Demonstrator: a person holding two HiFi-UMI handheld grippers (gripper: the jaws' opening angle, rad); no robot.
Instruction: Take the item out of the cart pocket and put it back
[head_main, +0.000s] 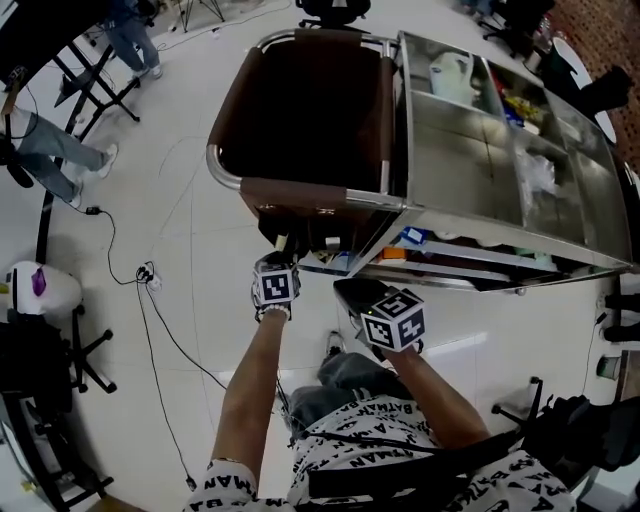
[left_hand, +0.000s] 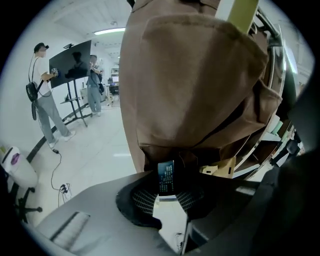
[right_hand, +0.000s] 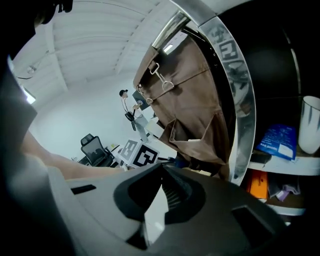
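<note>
A small dark blue packet with white print (left_hand: 166, 175) stands upright between the pads of my left gripper (left_hand: 166, 184), which is shut on it. It sits just below the brown fabric pocket (left_hand: 200, 80) on the cart's end. In the head view the left gripper (head_main: 281, 252) points at the lower edge of the brown cart bag (head_main: 300, 110). My right gripper (head_main: 343, 289) hovers beside it to the right, under the cart's steel frame (head_main: 400, 205). In its own view the right gripper (right_hand: 162, 168) has its tips together with nothing between them, and the pocket (right_hand: 200, 135) hangs ahead.
The cart's steel shelves (head_main: 470, 160) hold a blue packet (right_hand: 275, 142), an orange box (head_main: 393, 253) and other items. A cable and power strip (head_main: 148, 273) lie on the white floor to the left. People (left_hand: 42, 95) stand by a dark screen stand (left_hand: 72, 65) further left.
</note>
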